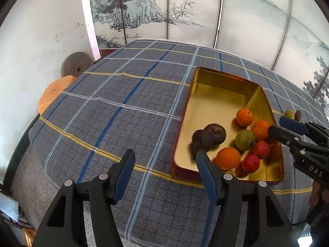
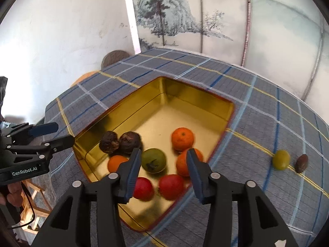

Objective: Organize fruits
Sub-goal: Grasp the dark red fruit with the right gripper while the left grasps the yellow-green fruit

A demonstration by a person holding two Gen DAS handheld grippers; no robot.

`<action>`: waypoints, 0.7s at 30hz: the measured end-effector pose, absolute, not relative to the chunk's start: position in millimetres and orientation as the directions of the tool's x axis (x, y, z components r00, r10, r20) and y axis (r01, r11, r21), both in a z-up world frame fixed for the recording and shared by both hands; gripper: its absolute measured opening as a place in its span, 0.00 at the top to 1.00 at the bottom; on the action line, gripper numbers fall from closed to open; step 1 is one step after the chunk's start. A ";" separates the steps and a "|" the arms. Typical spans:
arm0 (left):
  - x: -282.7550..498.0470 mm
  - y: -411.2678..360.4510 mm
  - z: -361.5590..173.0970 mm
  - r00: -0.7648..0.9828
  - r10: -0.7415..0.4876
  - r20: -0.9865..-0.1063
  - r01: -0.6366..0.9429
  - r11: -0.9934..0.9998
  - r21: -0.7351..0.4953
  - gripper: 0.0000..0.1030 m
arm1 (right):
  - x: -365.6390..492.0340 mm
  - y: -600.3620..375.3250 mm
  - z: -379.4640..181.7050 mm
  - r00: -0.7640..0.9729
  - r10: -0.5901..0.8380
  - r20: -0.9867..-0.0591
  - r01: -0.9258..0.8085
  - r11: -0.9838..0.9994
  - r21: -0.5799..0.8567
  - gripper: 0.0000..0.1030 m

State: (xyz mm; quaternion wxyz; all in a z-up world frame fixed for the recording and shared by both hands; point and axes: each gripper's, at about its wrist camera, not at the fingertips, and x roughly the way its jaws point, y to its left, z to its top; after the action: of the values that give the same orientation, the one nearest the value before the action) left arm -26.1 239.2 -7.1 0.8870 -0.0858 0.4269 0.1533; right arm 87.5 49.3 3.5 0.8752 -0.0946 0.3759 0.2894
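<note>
A gold tin (image 1: pixel 216 94) (image 2: pixel 185 98) on the plaid cloth holds two dark brown fruits (image 1: pixel 208 138), three oranges (image 2: pixel 182 139), a green fruit (image 2: pixel 153 160) and two red fruits (image 2: pixel 171 186). My right gripper (image 2: pixel 163 153) hangs open just above the green fruit, its pads apart and touching nothing; in the left wrist view it (image 1: pixel 276 126) reaches in over the tin's right wall. My left gripper (image 1: pixel 164 154) is open and empty over the cloth at the tin's near left corner. A yellow-green fruit (image 2: pixel 281 160) and a small brown fruit (image 2: pixel 301 163) lie on the cloth to the right of the tin.
The plaid cloth (image 1: pixel 123 113) covers a table that ends near a white wall and a painted folding screen (image 1: pixel 164 10). An orange stool (image 1: pixel 53 94) and a round grey stone (image 1: pixel 75 64) sit beyond the table's left edge. A person's hand (image 2: pixel 12 193) holds the left gripper's handle.
</note>
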 end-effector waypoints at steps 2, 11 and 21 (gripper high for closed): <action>-22.6 233.5 -5.9 0.593 0.187 -0.783 -0.333 0.943 -0.027 0.39 | 89.4 34.6 5.0 0.566 0.422 -0.708 -0.556 0.830 0.050 0.57; 10.4 191.9 -0.1 0.613 0.117 -0.781 -0.238 0.970 -0.042 0.39 | 122.5 -71.6 -6.3 0.652 0.240 -0.719 -0.328 0.945 0.019 0.57; 63.8 124.2 7.9 0.624 0.029 -0.781 -0.094 0.995 -0.039 0.39 | 183.2 -152.6 -30.9 0.644 0.113 -0.757 -0.168 0.986 0.005 0.57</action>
State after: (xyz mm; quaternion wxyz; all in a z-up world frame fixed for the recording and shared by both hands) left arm 63.8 124.2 7.9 0.9002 -0.0379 0.4325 0.0341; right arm 183.2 -152.6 -30.9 0.9060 -0.0327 0.4148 0.0776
